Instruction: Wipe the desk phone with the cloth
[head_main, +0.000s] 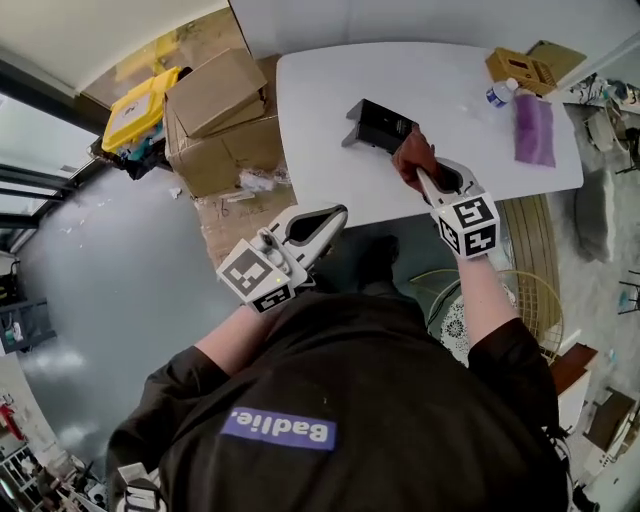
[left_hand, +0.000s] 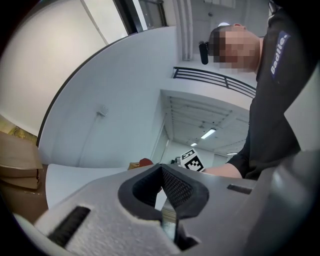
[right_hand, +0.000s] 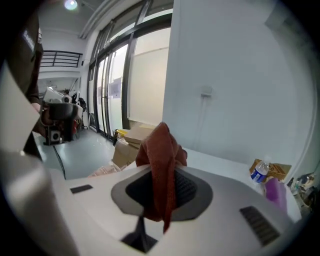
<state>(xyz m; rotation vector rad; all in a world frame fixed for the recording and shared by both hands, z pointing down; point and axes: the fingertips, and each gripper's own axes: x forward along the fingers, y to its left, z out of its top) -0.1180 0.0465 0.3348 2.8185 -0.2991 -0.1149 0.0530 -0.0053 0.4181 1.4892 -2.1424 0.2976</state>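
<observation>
Cloth (right_hand: 159, 150) pinched in right gripper (head_main: 422, 180), seemingly beside phone (head_main: 380, 125).

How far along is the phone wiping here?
Done: the cloth is picked up, clamped in the right gripper. In hand: it sits at the near right corner of the desk phone; contact is unclear. Remaining: the wiping itself, with no cleaned area visible. The left gripper is shut, empty, beside the table.

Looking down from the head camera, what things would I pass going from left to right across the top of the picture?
Yellow case → cardboard boxes → desk phone → red cloth → water bottle → purple cloth.
</observation>
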